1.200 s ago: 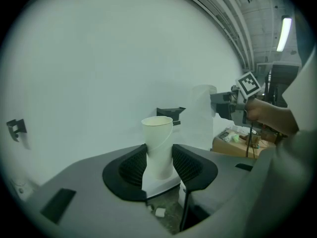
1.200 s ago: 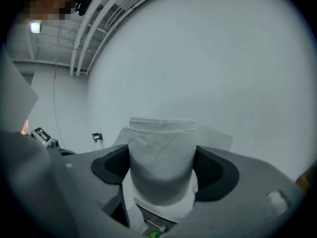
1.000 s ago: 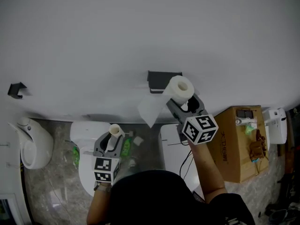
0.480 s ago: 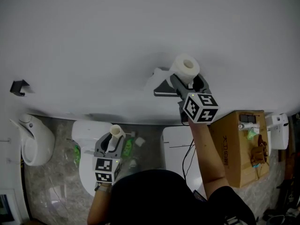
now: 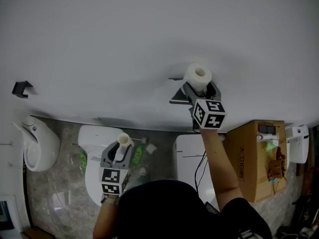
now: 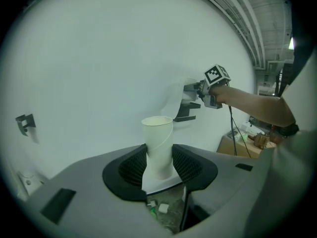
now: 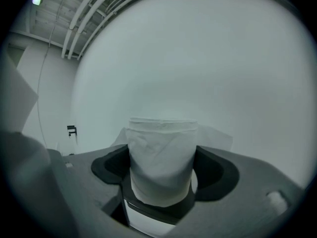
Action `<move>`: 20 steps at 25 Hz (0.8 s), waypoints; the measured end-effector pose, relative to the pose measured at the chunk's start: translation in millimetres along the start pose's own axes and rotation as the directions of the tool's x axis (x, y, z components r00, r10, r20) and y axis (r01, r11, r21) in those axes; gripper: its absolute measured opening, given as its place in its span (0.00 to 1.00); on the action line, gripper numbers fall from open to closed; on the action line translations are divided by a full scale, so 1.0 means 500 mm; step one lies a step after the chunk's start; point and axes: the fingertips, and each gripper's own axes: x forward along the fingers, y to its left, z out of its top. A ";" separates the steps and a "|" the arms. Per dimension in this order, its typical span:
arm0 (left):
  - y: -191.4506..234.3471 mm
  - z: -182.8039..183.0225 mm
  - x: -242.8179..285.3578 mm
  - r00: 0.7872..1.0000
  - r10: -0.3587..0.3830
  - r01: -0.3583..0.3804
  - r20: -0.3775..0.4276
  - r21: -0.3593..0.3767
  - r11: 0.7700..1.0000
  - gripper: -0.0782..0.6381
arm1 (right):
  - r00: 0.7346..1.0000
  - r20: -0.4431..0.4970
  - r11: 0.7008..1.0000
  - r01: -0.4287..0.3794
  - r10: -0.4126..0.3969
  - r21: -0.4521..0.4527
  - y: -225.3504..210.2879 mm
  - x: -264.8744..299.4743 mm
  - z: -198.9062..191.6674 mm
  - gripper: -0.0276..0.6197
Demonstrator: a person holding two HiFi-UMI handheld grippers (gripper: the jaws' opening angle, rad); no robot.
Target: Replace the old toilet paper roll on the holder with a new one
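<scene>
The right gripper (image 5: pixel 200 87) is closed on a full white toilet paper roll (image 5: pixel 198 75), just at 1 o'clock of the dark wall holder (image 5: pixel 178 98). Far at 7 o'clock, the left gripper (image 5: pixel 118 152) grips an empty cream cardboard tube (image 5: pixel 122 141).

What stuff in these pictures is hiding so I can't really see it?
The holder: in the head view the right gripper covers part of it, so whether the new roll touches it is unclear.
In the right gripper view the new roll blocks the holder.
Things on the cardboard box: too small in the head view.
Lower end of the empty tube: the left gripper hides it, head view.
</scene>
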 end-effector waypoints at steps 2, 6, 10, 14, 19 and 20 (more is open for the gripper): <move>0.005 -0.004 0.004 1.000 0.005 -0.005 -0.006 -0.004 1.000 0.35 | 1.000 -0.012 1.000 0.003 -0.003 -0.007 0.002 0.010 -0.016 0.64; 0.011 -0.003 0.010 1.000 0.011 -0.011 -0.009 -0.009 1.000 0.35 | 1.000 -0.029 1.000 0.006 -0.007 -0.021 0.005 0.026 -0.038 0.64; 0.006 -0.003 0.009 1.000 0.018 -0.018 -0.010 -0.009 1.000 0.35 | 1.000 -0.019 0.999 0.014 -0.015 -0.036 0.002 0.027 -0.048 0.64; 0.007 -0.003 0.009 1.000 0.024 -0.024 -0.012 -0.012 1.000 0.35 | 1.000 -0.029 0.999 0.009 -0.010 -0.040 0.006 0.031 -0.065 0.64; 0.005 -0.006 0.007 1.000 0.024 -0.024 -0.014 -0.016 1.000 0.35 | 1.000 -0.019 0.999 0.013 -0.013 -0.039 0.006 0.032 -0.066 0.65; 0.005 -0.007 0.007 1.000 0.025 -0.025 -0.015 -0.017 1.000 0.35 | 1.000 -0.019 0.999 0.012 -0.013 -0.039 0.006 0.032 -0.066 0.65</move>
